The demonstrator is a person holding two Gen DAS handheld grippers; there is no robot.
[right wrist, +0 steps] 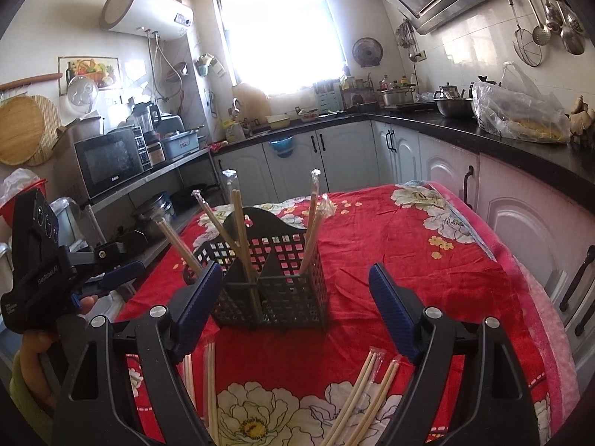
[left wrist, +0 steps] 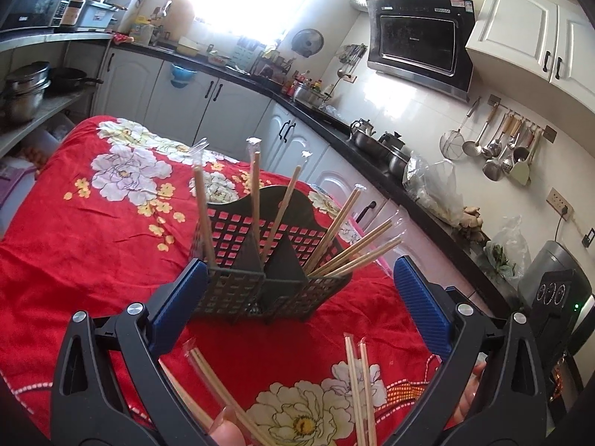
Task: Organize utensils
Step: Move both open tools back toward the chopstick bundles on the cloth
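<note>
Several wrapped chopsticks already stand sorted in the black basket mid-counter; perhaps four loose pairs wait at the near edge. Both the left hand-held gripper and the right hand-held gripper gape empty, ready for picking.

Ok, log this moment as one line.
left gripper: open, empty | right gripper: open, empty | holder: chopsticks inside | more on cloth
</note>
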